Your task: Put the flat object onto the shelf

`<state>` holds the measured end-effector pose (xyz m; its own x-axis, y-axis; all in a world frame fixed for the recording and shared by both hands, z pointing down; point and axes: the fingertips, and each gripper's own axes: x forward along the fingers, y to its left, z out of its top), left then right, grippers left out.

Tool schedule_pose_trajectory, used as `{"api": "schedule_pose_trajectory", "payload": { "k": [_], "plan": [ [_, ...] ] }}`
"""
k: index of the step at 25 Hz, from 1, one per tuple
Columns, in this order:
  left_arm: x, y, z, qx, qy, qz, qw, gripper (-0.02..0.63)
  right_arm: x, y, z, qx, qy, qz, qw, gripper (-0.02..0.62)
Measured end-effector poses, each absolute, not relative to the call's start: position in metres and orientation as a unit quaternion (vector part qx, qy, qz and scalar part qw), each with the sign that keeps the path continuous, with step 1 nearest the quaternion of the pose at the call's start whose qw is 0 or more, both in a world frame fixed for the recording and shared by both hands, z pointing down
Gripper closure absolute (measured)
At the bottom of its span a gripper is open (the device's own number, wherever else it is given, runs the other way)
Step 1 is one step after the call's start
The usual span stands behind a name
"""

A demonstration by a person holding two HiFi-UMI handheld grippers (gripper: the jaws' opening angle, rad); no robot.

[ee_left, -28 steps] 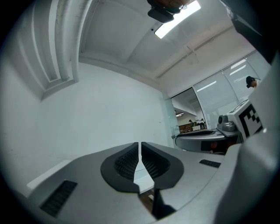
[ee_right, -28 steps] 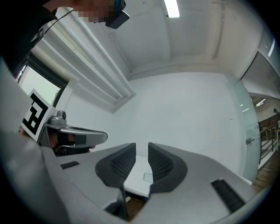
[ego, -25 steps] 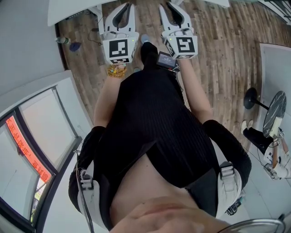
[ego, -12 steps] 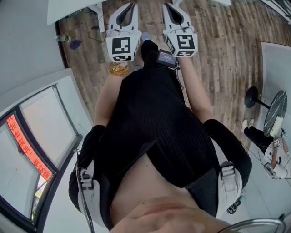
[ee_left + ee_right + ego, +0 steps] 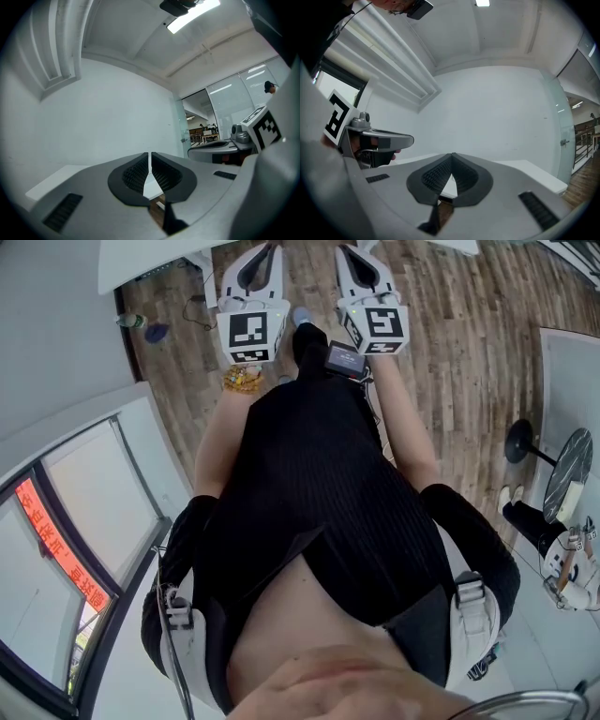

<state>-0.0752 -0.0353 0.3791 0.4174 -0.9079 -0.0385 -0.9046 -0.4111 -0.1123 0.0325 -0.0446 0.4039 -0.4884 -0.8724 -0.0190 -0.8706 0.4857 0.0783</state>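
A: How do the jaws of the left gripper stand?

B: Pressed together. In the left gripper view the ribbed black pads meet at the tips, with nothing between them.

A: And the right gripper?

B: The same: closed tight and empty. The two grippers point level, side by side and near each other. In the head view the left marker cube and the right marker cube both face up at the camera.

A: What lies just ahead of them?

B: A white slab, with a plain white wall behind it. It may be the shelf, though so little of it shows past the jaws that I would not swear to it.

A: Where is the flat object?

B: I cannot tell. No view shows a thing I could call that with confidence.

A: And further out?

B: The person's black garment fills the middle of the head view, and a small dark device sits by the right forearm. A wood floor runs beneath both grippers, and a yellowish thing shows just beside the left cube. A window stands at the left edge, and a dark round tabletop on a black stand is well apart at the right.
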Motion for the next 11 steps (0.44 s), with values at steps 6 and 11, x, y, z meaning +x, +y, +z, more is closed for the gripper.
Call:
{"api": "schedule_pose_trajectory", "payload": {
  "k": [6, 11],
  "plan": [
    [-0.076, -0.046, 0.386, -0.840, 0.540, -0.019, 0.047, 0.575, 0.033, -0.054, 0.406, 0.503, -0.863, -0.037, 0.017, 0.569],
    [-0.075, -0.057, 0.392, -0.841, 0.539, -0.026, 0.042, 0.575, 0.034, -0.065, 0.408, 0.501, -0.865, -0.035, 0.018, 0.569]
  ]
}}
